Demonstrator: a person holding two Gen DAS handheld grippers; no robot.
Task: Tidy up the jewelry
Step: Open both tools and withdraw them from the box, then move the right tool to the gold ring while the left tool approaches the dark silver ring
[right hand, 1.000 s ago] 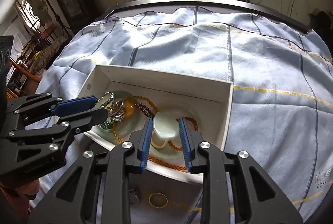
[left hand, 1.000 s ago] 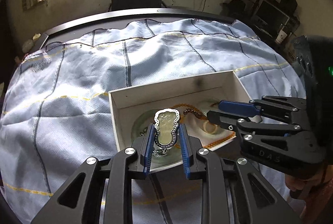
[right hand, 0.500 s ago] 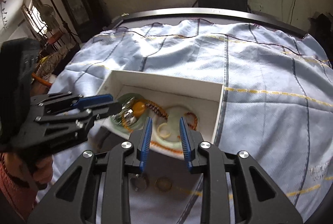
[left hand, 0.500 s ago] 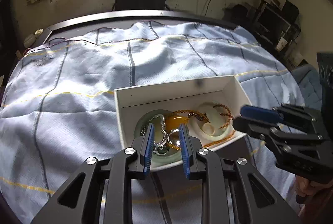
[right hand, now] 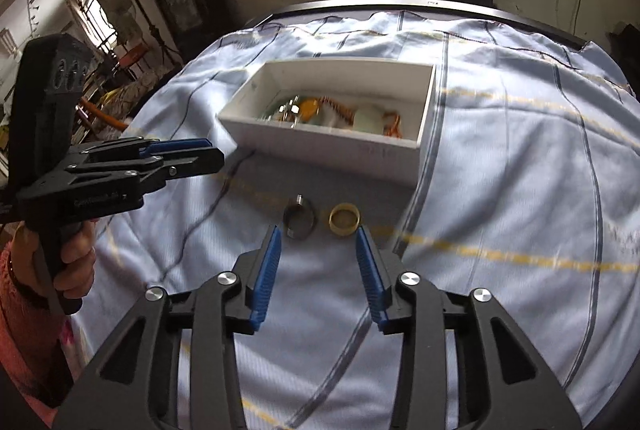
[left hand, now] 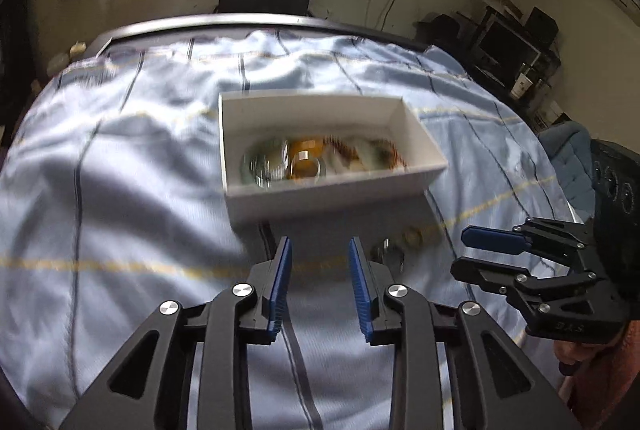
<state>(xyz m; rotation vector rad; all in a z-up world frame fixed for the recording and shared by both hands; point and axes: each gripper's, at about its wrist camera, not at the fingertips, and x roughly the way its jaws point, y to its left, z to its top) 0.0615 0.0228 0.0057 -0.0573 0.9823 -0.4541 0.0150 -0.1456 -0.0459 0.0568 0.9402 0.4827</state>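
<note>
From the right wrist view, at nine o'clock the left gripper [right hand: 214, 153] is held in a hand [right hand: 70, 254], jaws spread and empty. At twelve o'clock a white box [right hand: 332, 144] sits on the blue striped cloth [right hand: 520, 170], with blurred beads and pendants [right hand: 320, 110] inside. At centre, a silver ring [right hand: 299, 220] lies just beside a gold ring [right hand: 344, 219]. The right gripper [right hand: 318, 234] hangs over them at six o'clock, jaws spread and empty

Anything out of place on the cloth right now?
Yes: a gold ring and a dark metal ring lie on the cloth outside the white box holding the other jewelry.
</note>
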